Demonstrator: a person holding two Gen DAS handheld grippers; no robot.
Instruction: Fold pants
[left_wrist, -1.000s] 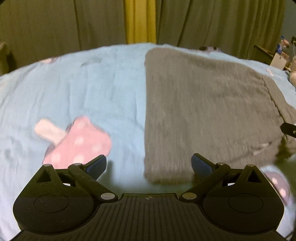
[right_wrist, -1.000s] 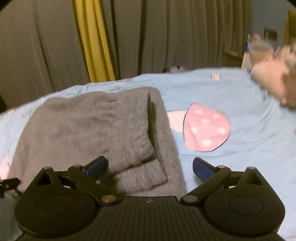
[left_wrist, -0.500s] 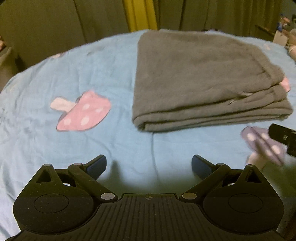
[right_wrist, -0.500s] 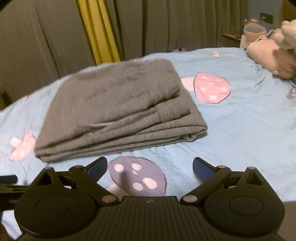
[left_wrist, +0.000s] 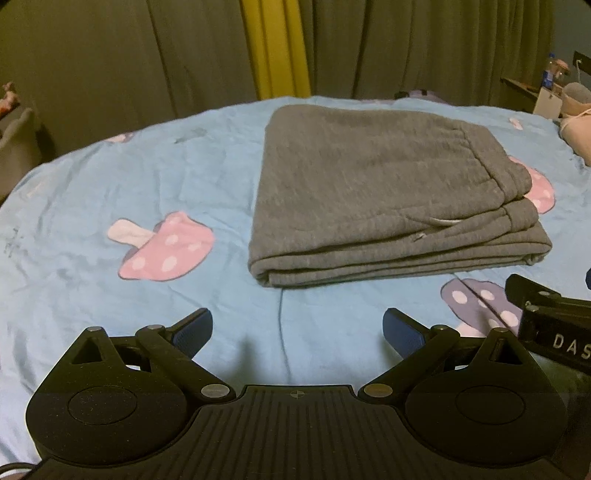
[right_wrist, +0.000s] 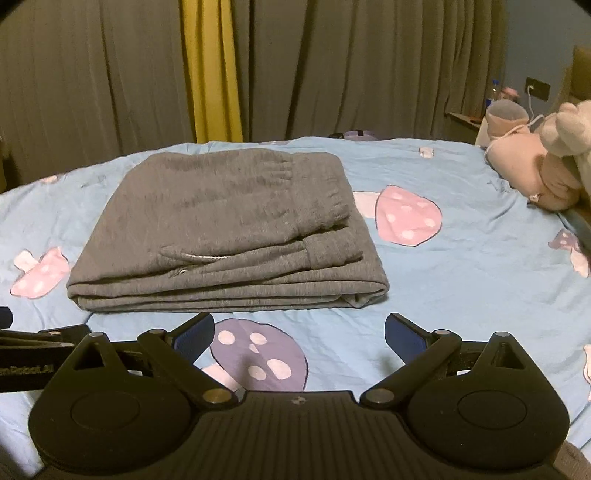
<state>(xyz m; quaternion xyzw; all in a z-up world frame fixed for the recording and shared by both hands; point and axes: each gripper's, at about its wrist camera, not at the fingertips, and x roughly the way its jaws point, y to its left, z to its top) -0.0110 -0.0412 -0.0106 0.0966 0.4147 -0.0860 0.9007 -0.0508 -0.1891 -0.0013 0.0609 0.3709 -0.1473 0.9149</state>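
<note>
The grey pants (left_wrist: 388, 192) lie folded in a flat stack of several layers on the blue bed sheet (left_wrist: 110, 177), in the middle and right of the left wrist frame. In the right wrist frame the pants (right_wrist: 221, 229) are in the centre left. A white drawstring (right_wrist: 205, 257) shows at the front edge.

The left gripper (left_wrist: 297, 332) is at the bottom of its frame, its fingers spread wide and holding nothing, apart from the pants. The right gripper (right_wrist: 299, 334) has also spread fingers, above a purple mushroom print (right_wrist: 258, 354). A pink plush toy (right_wrist: 535, 166) lies at the right edge.
</note>
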